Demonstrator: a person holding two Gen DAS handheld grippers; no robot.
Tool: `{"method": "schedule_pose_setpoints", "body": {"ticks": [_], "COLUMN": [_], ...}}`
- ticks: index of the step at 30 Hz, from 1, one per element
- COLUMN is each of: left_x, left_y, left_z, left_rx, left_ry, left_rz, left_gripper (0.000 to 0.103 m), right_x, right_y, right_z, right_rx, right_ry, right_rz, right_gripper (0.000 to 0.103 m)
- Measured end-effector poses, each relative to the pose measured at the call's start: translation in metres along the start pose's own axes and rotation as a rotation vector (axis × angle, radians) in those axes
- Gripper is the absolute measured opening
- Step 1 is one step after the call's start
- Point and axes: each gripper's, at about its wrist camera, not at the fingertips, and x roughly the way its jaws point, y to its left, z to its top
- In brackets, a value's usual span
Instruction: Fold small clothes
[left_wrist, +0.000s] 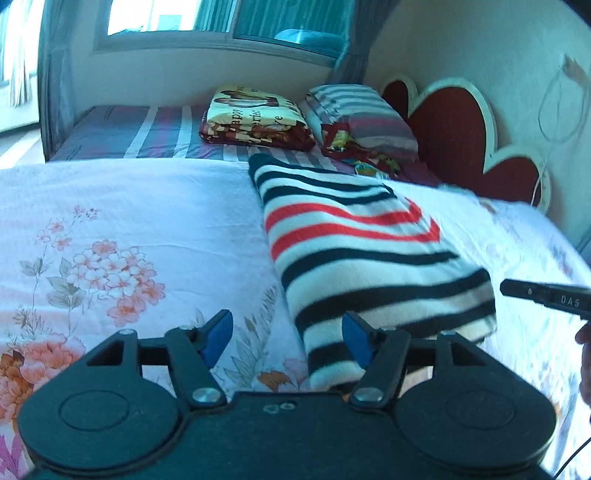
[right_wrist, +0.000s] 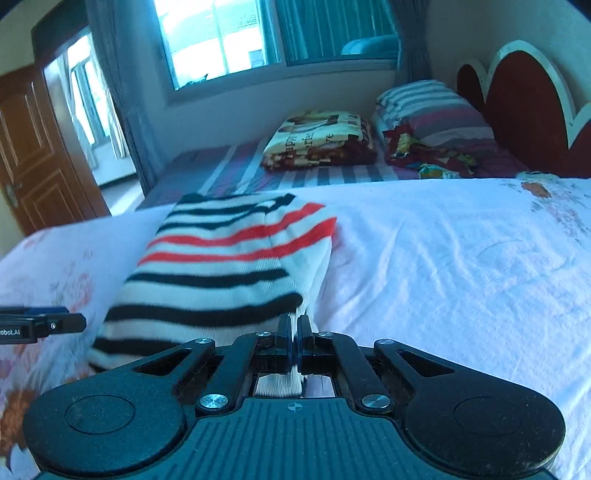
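Striped sweater (right_wrist: 218, 273) hem pinched by right gripper (right_wrist: 294, 332) — left gripper (left_wrist: 287, 338) spread, empty.

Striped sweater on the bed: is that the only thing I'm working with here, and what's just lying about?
In the job:
- striped sweater, partly folded on the floral sheet
- right tool, shut on the sweater's edge
- left tool, open, holding nothing

Lying about:
- folded printed blanket
- striped pillow
- crumpled colourful cloth
- heart-shaped headboard
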Motion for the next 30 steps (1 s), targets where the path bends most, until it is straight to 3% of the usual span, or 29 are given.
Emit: {"method": "schedule_pose_setpoints", "body": {"ticks": [4, 7, 9, 12, 15, 16, 17, 18, 19, 21, 22, 24, 25, 26, 30], "left_x": [0.018, 0.048, 0.053, 0.042, 0.042, 0.041, 0.039, 0.036, 0.034, 0.031, 0.032, 0.039, 0.04, 0.04, 0.054], "left_y": [-0.005, -0.008, -0.005, -0.007, -0.002, -0.001, 0.0, 0.003, 0.007, 0.016, 0.02, 0.021, 0.019, 0.017, 0.015], "left_z": [0.009, 0.011, 0.012, 0.019, 0.024, 0.026, 0.028, 0.031, 0.034, 0.039, 0.041, 0.044, 0.044, 0.043, 0.042], "left_rx": [0.008, 0.015, -0.01, 0.011, -0.031, -0.025, -0.02, -0.04, -0.057, -0.083, -0.097, -0.115, -0.118, -0.104, -0.135], "left_ry": [0.002, 0.075, 0.091, 0.046, 0.005, -0.007, -0.034, -0.05, -0.074, -0.081, -0.069, -0.043, -0.063, -0.076, -0.005], "left_rz": [-0.001, 0.015, 0.004, 0.008, 0.008, 0.009, 0.031, 0.056, 0.042, 0.001, -0.041, -0.06, -0.046, -0.061, -0.135], "left_gripper": [0.064, 0.067, 0.069, 0.067, 0.067, 0.046, 0.008, 0.003, 0.0, 0.0, 0.003, 0.058, 0.093, 0.09, 0.09], "right_x": [0.01, 0.041, 0.043, 0.026, 0.026, 0.028, 0.03, 0.031, 0.027, 0.024, 0.024, 0.027, 0.029, 0.032, 0.047], "right_y": [0.006, 0.005, 0.0, -0.005, -0.014, -0.016, -0.018, -0.021, -0.022, -0.026, -0.03, -0.045, -0.053, -0.06, -0.079], "right_z": [0.009, 0.006, 0.009, 0.017, 0.023, 0.025, 0.027, 0.029, 0.029, 0.032, 0.033, 0.038, 0.04, 0.041, 0.045], "right_rx": [-0.032, -0.059, -0.056, -0.063, -0.028, -0.018, -0.008, 0.004, 0.01, 0.012, 0.032, 0.12, 0.18, 0.232, 0.35], "right_ry": [-0.032, 0.061, 0.076, 0.019, -0.014, -0.021, -0.02, -0.031, -0.069, -0.115, -0.109, -0.087, -0.072, -0.057, 0.038], "right_rz": [0.004, -0.026, -0.003, 0.007, -0.024, -0.043, -0.061, -0.078, -0.091, -0.097, -0.079, -0.012, 0.025, 0.052, 0.196], "right_gripper": [0.0, 0.0, 0.0, 0.0, 0.0, 0.005, 0.018, 0.065, 0.087, 0.087, 0.087, 0.087, 0.087, 0.087, 0.087]}}
